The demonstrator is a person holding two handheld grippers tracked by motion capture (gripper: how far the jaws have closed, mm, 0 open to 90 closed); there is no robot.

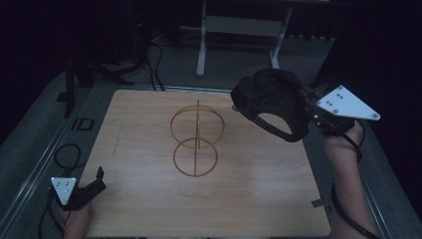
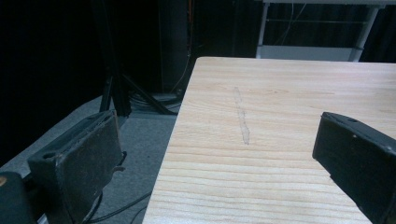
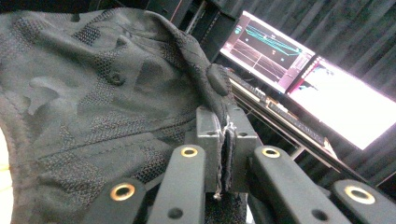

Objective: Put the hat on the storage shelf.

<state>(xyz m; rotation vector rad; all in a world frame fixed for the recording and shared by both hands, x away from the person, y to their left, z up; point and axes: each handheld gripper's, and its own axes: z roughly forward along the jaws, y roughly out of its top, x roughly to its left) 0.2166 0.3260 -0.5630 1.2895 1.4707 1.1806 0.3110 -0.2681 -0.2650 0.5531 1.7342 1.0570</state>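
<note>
A black cap (image 1: pixel 271 105) hangs in the air over the table's right far side, held by my right gripper (image 1: pixel 312 110), which is shut on its edge. In the right gripper view the cap's dark patterned fabric (image 3: pixel 93 93) spreads to the left, and a fold of it is pinched between the jaws of my right gripper (image 3: pixel 226 140). A gold wire stand (image 1: pixel 196 138) with two rings stands upright mid-table, left of the cap. My left gripper (image 1: pixel 94 181) rests open at the near left corner. In its own view, my left gripper (image 2: pixel 219 163) has bare wood between its jaws.
The wooden table (image 1: pixel 149 199) has grey floor around it. Cables (image 1: pixel 64 154) lie on the floor at the left. A white frame (image 1: pixel 239 30) stands beyond the far edge. Lit monitors (image 3: pixel 303 70) show in the right gripper view.
</note>
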